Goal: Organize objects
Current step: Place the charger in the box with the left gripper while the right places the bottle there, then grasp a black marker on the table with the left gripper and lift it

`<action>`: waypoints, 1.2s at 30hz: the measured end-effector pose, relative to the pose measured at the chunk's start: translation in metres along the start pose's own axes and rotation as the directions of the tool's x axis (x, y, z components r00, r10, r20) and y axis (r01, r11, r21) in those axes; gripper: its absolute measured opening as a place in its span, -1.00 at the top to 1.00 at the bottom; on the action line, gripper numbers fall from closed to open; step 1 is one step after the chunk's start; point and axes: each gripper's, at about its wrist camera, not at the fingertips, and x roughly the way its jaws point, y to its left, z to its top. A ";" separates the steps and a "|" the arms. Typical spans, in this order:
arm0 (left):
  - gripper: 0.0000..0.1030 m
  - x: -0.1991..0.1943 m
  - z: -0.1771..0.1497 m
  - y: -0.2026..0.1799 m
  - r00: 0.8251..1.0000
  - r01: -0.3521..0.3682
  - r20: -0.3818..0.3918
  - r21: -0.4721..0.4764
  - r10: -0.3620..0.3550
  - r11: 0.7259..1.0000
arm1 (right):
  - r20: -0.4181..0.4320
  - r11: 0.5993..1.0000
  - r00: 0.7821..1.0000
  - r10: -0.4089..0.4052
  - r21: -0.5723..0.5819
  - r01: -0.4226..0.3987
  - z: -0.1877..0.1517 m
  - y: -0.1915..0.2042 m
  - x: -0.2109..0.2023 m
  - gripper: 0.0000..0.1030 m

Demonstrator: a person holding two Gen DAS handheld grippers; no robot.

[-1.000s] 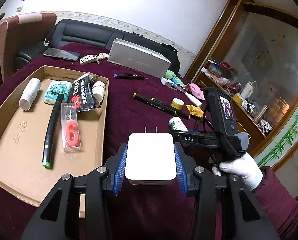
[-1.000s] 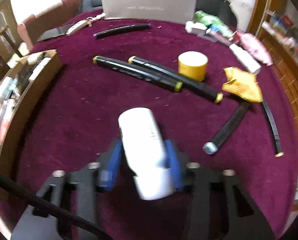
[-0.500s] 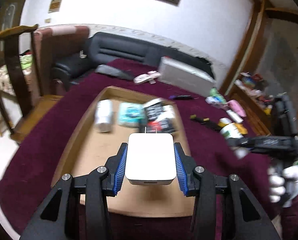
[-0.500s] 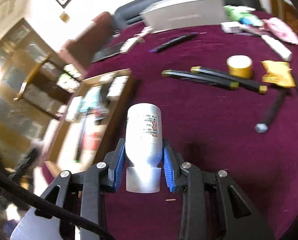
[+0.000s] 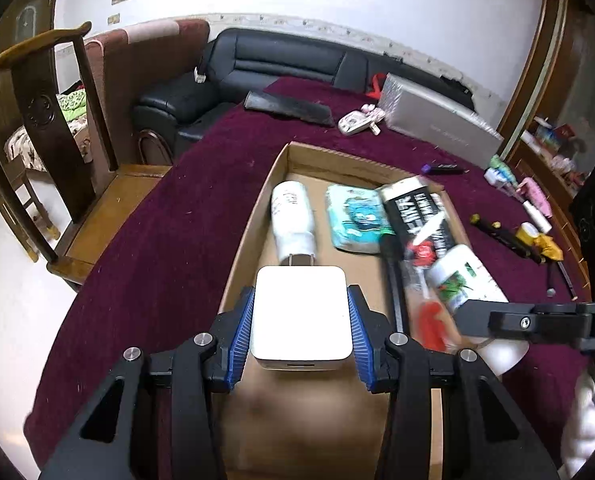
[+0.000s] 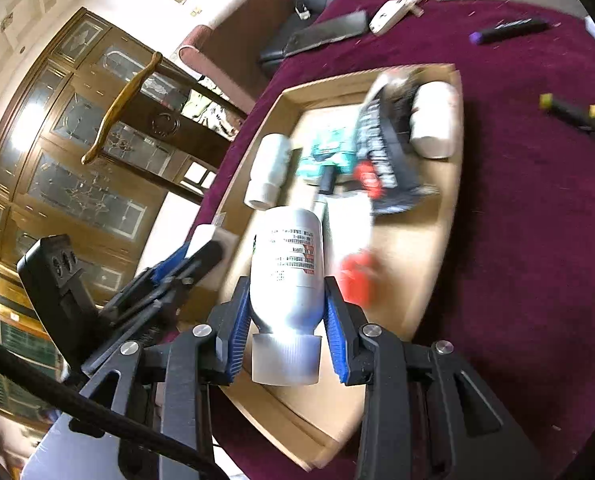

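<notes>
**Both grippers over the box, each with a load**

The left gripper [image 5: 301, 322] is clamped on a white charger [image 5: 302, 316]: the blue pads [image 5: 242, 330] press its two sides and its prongs point forward, away from the jaws. Below and ahead of these jaws lies the cardboard box [image 5: 253, 216] on the maroon cloth [image 5: 169, 240]. Left of the jaws, past the cloth's edge, stands a wooden chair [image 5: 45, 128]. Straight ahead of the charger's prongs a white bottle [image 5: 292, 218] lies on the box floor; to the right of that bottle lie a teal pack [image 5: 355, 216] and then a black packet [image 5: 421, 216]. Just right of the jaws, a red item [image 5: 429, 326] lies blurred in a clear wrapper. Further right, the right gripper's arm reaches in from the side, holding a white bottle with a green label.

The right gripper [image 6: 286, 312] grips that labelled bottle [image 6: 287, 268] near its neck, cap toward the camera, body pointing forward over the box [image 6: 437, 264]. Left of these jaws the left gripper [image 6: 193, 256] appears with the charger [image 6: 211, 236] between its pads. Ahead of the jaws lie the white bottle [image 6: 269, 170], the teal pack [image 6: 325, 152], the black packet [image 6: 381, 152] and a white jar [image 6: 433, 124] at the far right wall. Just right of the jaws sits the red item [image 6: 357, 276]. Beyond the box to the right, markers [image 6: 577, 114] lie on the cloth [image 6: 537, 220].
</notes>
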 end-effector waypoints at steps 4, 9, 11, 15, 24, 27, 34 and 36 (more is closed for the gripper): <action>0.24 0.017 0.003 0.008 0.999 -0.011 -0.047 -0.008 0.011 1.000 | -0.026 0.999 1.000 0.015 0.047 -0.014 0.017 0.007 0.032 0.37; 0.24 0.013 0.003 0.012 0.999 0.033 -0.026 -0.025 -0.033 0.999 | -0.037 0.999 0.999 -0.009 0.050 0.011 0.027 0.009 0.052 0.37; 0.24 0.009 0.003 0.012 0.999 0.049 -0.012 -0.021 -0.049 0.999 | -0.034 0.999 0.999 -0.018 0.048 0.020 0.026 0.009 0.053 0.36; 0.24 -0.009 0.003 0.017 0.994 0.100 0.040 -0.057 -0.098 0.993 | -0.022 0.998 0.999 -0.041 0.042 0.042 0.024 0.009 0.052 0.33; 0.21 -0.058 -0.008 0.024 0.973 0.166 0.184 -0.121 -0.142 0.979 | 0.119 0.999 0.993 -0.002 0.036 -0.003 0.023 0.001 -0.006 0.26; 0.21 -0.067 -0.019 0.026 0.965 0.194 0.209 -0.159 -0.159 0.968 | 0.218 0.997 0.974 -0.054 0.057 0.043 0.033 -0.008 -0.034 0.06; 0.21 -0.079 -0.038 0.016 0.956 0.231 0.220 -0.153 -0.194 0.961 | 0.227 0.975 0.950 -0.214 0.112 0.192 0.069 -0.023 -0.002 0.03; 0.21 -0.080 -0.040 0.014 0.955 0.232 0.222 -0.139 -0.198 0.963 | 0.199 0.969 0.951 -0.237 0.125 0.215 0.068 -0.034 0.001 0.03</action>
